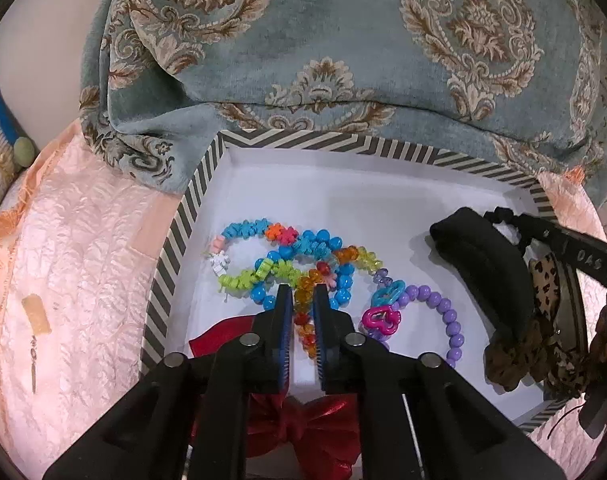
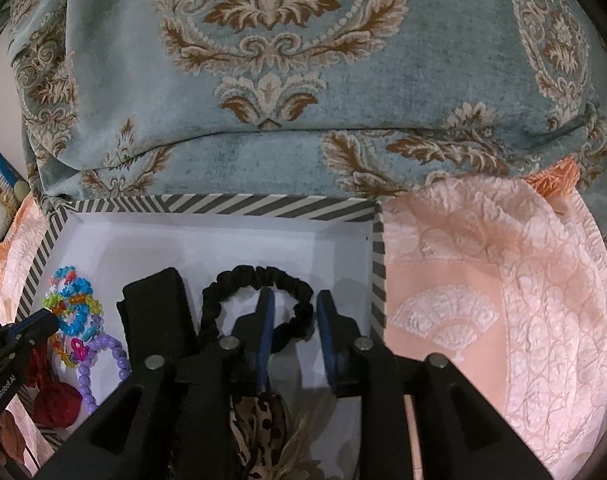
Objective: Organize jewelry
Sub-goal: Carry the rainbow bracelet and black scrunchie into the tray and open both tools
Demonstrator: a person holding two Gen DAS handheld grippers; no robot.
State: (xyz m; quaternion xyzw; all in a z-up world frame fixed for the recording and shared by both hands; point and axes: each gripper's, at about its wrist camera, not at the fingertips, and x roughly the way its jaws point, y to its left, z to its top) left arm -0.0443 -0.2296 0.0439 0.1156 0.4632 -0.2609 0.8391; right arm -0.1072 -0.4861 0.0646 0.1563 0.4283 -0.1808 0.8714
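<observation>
R gripper (image 2: pixel 293 316) jaws apart over black scrunchie (image 2: pixel 259 280) in striped box (image 2: pixel 223 205); L gripper (image 1: pixel 303 304) clamped on orange bead strand (image 1: pixel 307 304)

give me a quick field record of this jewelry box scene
container: striped box with white interior
left side of box: tangled colourful bead bracelets, purple bead bracelet, red bow
right side of box: black scrunchie, leopard scrunchie
left gripper: shut on an orange bead strand
right gripper: open, straddling the black scrunchie
</observation>
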